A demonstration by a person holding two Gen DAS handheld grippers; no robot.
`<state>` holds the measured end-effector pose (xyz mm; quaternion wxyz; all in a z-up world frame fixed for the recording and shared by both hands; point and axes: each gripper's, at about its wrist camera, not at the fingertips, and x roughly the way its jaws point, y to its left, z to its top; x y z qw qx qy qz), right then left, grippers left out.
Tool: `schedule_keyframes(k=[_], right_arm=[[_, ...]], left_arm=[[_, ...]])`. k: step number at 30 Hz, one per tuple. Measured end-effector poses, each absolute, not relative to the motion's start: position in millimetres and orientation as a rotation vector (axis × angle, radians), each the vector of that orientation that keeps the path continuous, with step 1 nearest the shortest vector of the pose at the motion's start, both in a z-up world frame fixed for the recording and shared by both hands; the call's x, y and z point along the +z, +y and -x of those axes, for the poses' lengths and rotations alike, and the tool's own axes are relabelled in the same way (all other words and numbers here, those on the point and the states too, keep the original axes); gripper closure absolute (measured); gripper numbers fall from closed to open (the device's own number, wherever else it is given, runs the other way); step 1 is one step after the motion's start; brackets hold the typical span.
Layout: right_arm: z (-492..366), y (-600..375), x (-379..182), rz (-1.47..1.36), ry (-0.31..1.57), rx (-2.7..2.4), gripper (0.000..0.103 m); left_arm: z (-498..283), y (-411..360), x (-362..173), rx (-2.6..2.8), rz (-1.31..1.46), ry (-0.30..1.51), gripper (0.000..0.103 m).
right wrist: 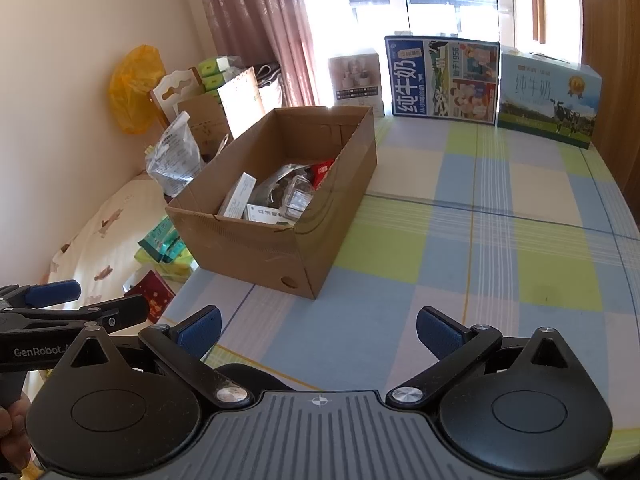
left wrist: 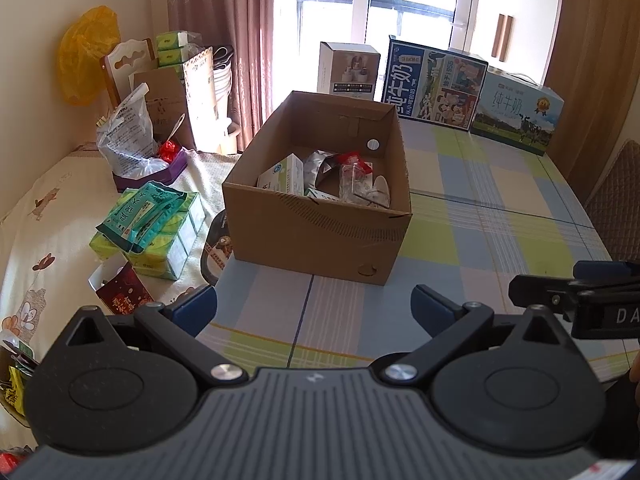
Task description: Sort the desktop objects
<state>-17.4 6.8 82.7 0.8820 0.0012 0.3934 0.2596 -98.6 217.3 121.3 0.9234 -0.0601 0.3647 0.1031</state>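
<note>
Left wrist view shows the cardboard box (left wrist: 320, 236) ahead of the left gripper (left wrist: 314, 308), which, like the right gripper (right wrist: 319, 330), gapes wide, empty.

Open cardboard box (left wrist: 320, 228) on checked table, holding small cartons (left wrist: 282, 174), packets (left wrist: 360, 184).

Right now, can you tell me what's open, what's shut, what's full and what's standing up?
Left tool: open, holding nothing.
Right tool: open, holding nothing.
Cardboard box: open on top, partly filled with small packets and boxes.
Blue milk carton: standing upright, closed.
Green milk carton: standing upright, closed.
White product box: standing upright, closed.
Curtain: drawn aside, window uncovered.
</note>
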Motion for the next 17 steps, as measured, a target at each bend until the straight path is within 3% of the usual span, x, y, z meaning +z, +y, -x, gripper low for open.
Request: schedule_keyframes(k=[17], right_arm=[[17.7,6.5,82.1,-0.004,0.82,0.541,0.002]], left_arm=[[102.5,216.8,124.8,0.241,0.094,0.698,0.001]])
